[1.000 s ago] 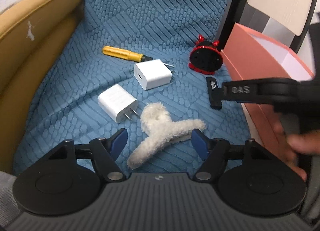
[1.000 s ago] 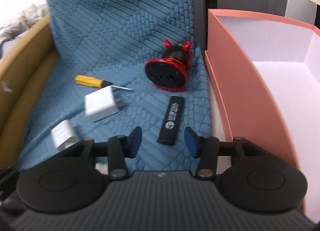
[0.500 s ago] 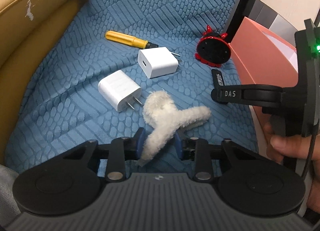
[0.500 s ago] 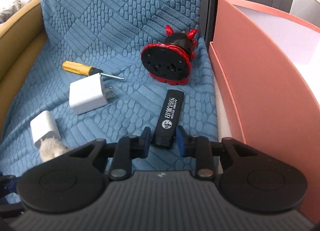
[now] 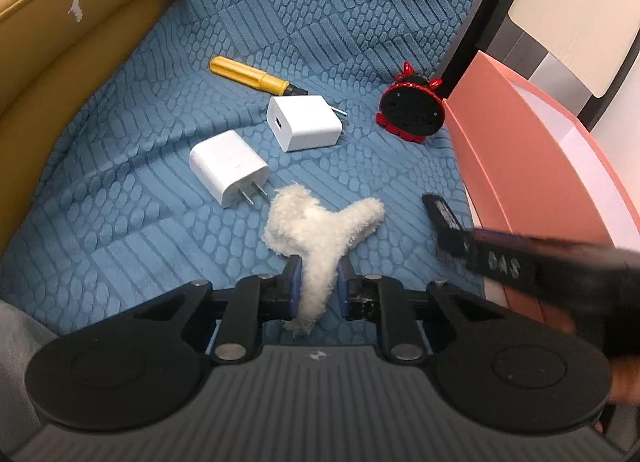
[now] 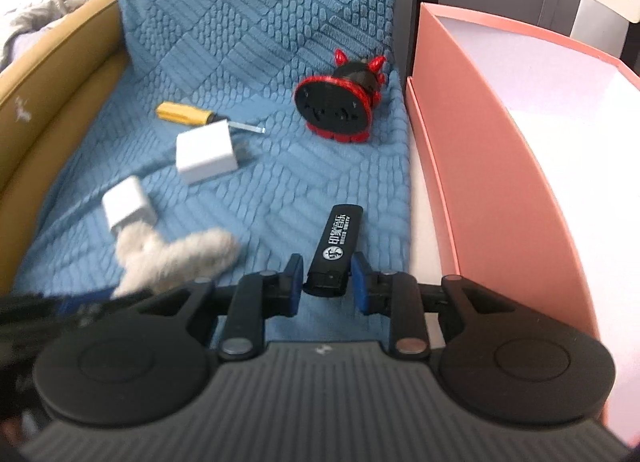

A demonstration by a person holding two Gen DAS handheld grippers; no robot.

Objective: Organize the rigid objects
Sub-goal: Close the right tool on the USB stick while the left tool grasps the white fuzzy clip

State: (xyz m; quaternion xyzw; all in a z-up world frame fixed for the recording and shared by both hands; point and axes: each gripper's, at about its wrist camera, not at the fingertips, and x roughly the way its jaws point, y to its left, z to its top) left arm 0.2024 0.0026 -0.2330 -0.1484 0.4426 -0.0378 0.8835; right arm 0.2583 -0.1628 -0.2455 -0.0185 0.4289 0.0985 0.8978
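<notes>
A fluffy white hair clip [image 5: 316, 221] lies on the blue cloth. My left gripper [image 5: 318, 274] is closing on its near arm, and both blue pads press into the fluff. A black stick with white print [image 6: 338, 238] lies close to the pink box [image 6: 480, 141]. My right gripper [image 6: 326, 274] is shut on the stick's near end. In the left wrist view the same stick [image 5: 440, 213] shows at the right, with the right gripper blurred over it.
Two white plug chargers [image 5: 228, 167] [image 5: 306, 122], a yellow screwdriver [image 5: 250, 75] and a red-and-black round holder [image 5: 412, 111] lie further back on the cloth. A tan sofa arm [image 5: 60, 41] runs along the left. The pink box's wall [image 5: 520, 165] stands at the right.
Both pairs of jaws came together: the left around the fluffy clip's arm, the right onto the black stick's end. The right gripper shifted sideways and is blurred in the left wrist view.
</notes>
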